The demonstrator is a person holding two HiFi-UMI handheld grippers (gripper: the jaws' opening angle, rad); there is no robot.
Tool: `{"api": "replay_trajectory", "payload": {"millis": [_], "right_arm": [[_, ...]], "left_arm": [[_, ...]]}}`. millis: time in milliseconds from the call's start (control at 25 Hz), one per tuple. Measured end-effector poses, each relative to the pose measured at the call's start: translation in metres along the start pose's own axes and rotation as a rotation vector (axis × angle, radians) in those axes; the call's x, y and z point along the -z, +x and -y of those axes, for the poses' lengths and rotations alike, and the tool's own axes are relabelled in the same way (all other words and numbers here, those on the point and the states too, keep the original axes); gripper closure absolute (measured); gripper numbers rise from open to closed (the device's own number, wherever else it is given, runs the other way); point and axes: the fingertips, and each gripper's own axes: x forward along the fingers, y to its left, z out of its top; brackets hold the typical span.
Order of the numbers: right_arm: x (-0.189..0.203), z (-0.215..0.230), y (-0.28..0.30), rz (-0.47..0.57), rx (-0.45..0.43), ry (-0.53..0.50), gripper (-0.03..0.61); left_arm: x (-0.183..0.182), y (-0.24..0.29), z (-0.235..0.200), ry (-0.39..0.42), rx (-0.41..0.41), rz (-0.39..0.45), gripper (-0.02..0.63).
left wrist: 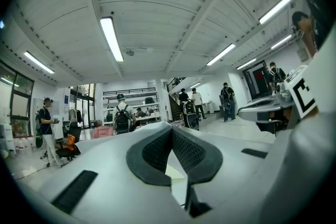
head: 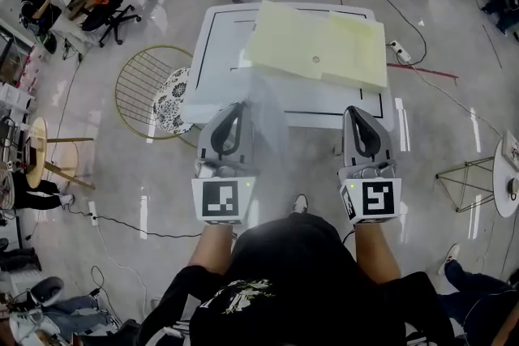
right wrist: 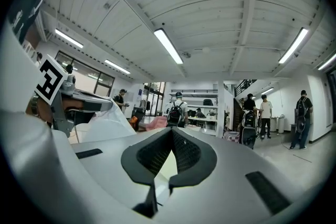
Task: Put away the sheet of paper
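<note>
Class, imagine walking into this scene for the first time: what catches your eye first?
Pale yellow paper lies spread across the white table ahead. Nearer, the left hand-held gripper and right hand-held gripper point toward it, jaws together, with a translucent white sheet beside the left one.

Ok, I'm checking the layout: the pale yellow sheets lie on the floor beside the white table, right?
No. The pale yellow sheets lie on top of the white table, not on the floor beside it; the head view shows this.
</note>
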Motion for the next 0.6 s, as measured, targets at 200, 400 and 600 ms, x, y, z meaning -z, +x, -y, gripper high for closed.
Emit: {"api": "replay_trajectory", "payload": {"millis": [200,400,600], "right_arm": [[0.000,0.023,0.016,0.018,-0.006,-0.006,0.580],[-0.002,0.036,0.025,0.027,-0.024,-0.011,0.580],[0.002,0.037,0.026,0.031,-0.044,0.006,0.580]], "left_arm": [[-0.006,0.023,0.008,0.010,-0.007,0.020,0.614],[-0.007,0.033,0.015,0.003,-0.018,0.010,0.614],[-0.005,0.028,0.015,0.005,-0.047,-0.007,0.614]]}}
